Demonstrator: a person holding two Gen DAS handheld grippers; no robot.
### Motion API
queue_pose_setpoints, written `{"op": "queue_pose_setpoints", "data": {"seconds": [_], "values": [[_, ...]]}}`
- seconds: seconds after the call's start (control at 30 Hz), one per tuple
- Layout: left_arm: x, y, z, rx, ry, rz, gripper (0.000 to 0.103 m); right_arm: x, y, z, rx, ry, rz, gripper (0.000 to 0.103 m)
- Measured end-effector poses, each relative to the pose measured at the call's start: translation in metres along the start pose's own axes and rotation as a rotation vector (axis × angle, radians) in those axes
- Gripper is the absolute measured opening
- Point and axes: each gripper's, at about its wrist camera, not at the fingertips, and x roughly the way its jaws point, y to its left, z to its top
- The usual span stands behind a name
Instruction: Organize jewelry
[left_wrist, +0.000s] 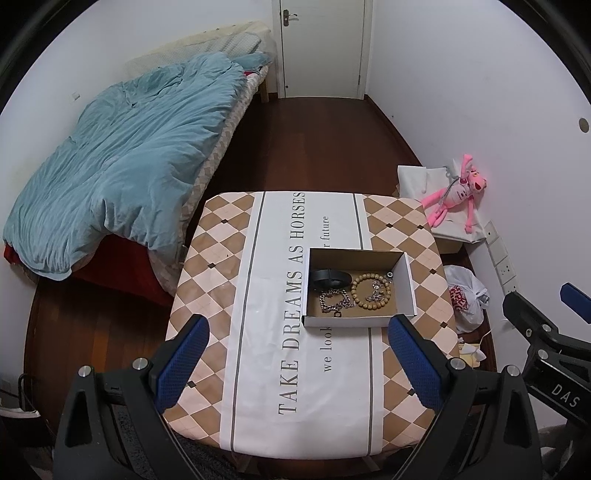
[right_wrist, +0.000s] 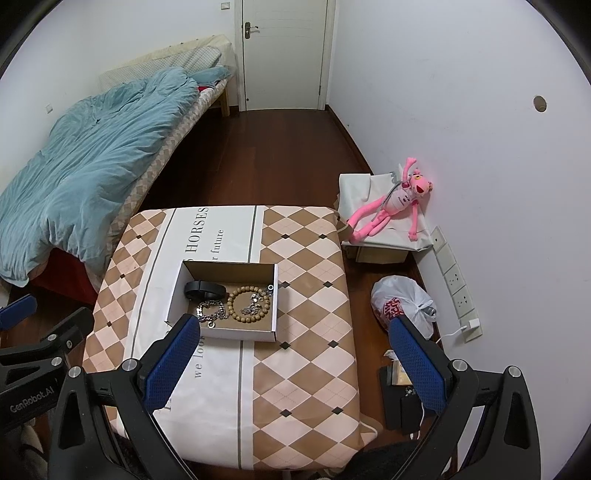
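A shallow cardboard box (left_wrist: 405, 284) (right_wrist: 173, 291) stands on the table with the checked cloth (left_wrist: 221, 258) (right_wrist: 314, 295). Inside lie a black band (left_wrist: 330, 278) (right_wrist: 204, 289), a wooden bead bracelet (left_wrist: 370, 291) (right_wrist: 248, 304) and a silver chain (left_wrist: 334, 301) (right_wrist: 210, 312). More silver jewelry (left_wrist: 380, 286) lies inside the bead ring. My left gripper (left_wrist: 299, 354) is open and empty, above the table's near side, short of the box. My right gripper (right_wrist: 295, 354) is open and empty, near the box's front right. Each gripper shows at the edge of the other's view.
A bed with a blue duvet (left_wrist: 122, 162) stands left of the table. A pink plush toy (right_wrist: 391, 199) lies on a covered box by the right wall. A white plastic bag (right_wrist: 404, 302) and dark items (right_wrist: 400, 402) lie on the floor at the right. A door (right_wrist: 284, 51) is at the back.
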Motion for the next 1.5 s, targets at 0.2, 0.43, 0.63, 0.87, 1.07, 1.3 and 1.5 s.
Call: {"op": "queue_pose_setpoints", "data": {"seconds": [0.2, 0.43, 0.63, 0.87, 1.07, 1.3, 1.5], "values": [[-0.0005, 0.0002, -0.0001, -0.002, -0.002, 0.005, 0.099, -0.0001, -0.0007, -0.0004, -0.001, 0.004, 0.001, 0.103], [-0.0014, 0.0, -0.0005, -0.002, -0.004, 0.002, 0.099, -0.0003, -0.0011, -0.0007, 0.001, 0.002, 0.002, 0.103], [-0.0021, 0.0001, -0.0008, -0.003, -0.004, 0.002, 0.099, 0.0008, -0.001, -0.0008, 0.002, 0.004, 0.003, 0.103], [-0.0023, -0.0005, -0.0006, -0.004, -0.006, 0.004, 0.099, 0.0004, -0.0003, -0.0004, 0.0, 0.003, 0.002, 0.103], [-0.0031, -0.0028, 0.0004, -0.003, -0.011, 0.005, 0.099, 0.0007, 0.0011, -0.0006, 0.001, 0.002, 0.004, 0.103], [-0.0027, -0.0048, 0.0018, -0.004, -0.012, 0.004, 0.099, 0.0006, 0.0019, -0.0007, 0.001, 0.003, 0.005, 0.103], [-0.0041, -0.005, 0.0016, -0.006, -0.013, 0.004, 0.099, 0.0009, 0.0021, -0.0006, 0.001, 0.002, 0.003, 0.103]]}}
